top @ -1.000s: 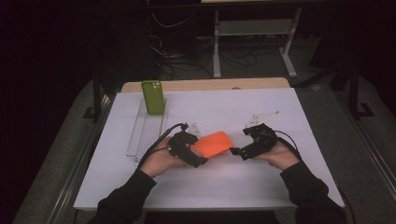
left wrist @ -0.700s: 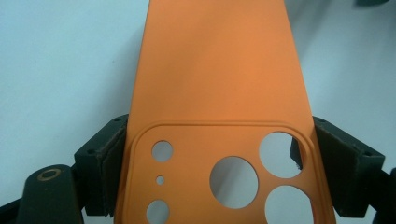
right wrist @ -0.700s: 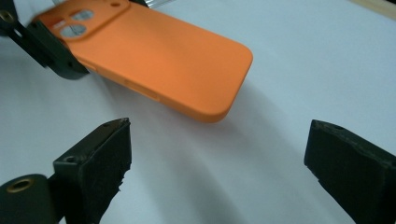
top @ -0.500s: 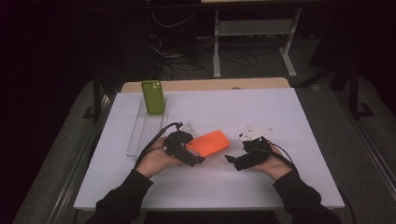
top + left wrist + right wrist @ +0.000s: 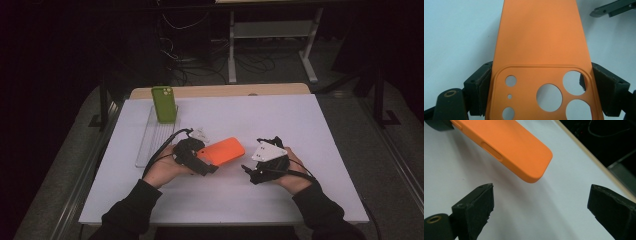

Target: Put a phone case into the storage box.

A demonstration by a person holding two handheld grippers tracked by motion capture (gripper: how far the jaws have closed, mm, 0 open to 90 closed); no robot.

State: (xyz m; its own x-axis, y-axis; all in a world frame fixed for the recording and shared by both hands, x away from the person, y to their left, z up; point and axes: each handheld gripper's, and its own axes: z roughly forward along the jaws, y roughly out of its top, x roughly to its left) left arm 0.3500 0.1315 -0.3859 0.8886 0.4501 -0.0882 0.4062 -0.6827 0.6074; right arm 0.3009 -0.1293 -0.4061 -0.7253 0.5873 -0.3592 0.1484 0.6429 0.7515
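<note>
Orange phone case (image 5: pixel 223 151) clamped at its camera-cutout end by left gripper (image 5: pixel 199 159), raised over the table (image 5: pixel 300 120) centre. Right gripper (image 5: pixel 248 171), at case's 4 o'clock, jaws apart, nothing between.

Between the wide-apart jaws of the right gripper (image 5: pixel 540 207) there is only bare table (image 5: pixel 541 220), so the way ahead is free. A little beyond the jaw tips the rounded end of the orange phone case (image 5: pixel 506 147) stands in the path, raised above the surface. The left gripper (image 5: pixel 537 87) has no room between its jaws: the case takes the whole gap. Far behind both, the green phone case (image 5: pixel 164 104) and the clear tray (image 5: pixel 150 145) block the left rear.
</note>
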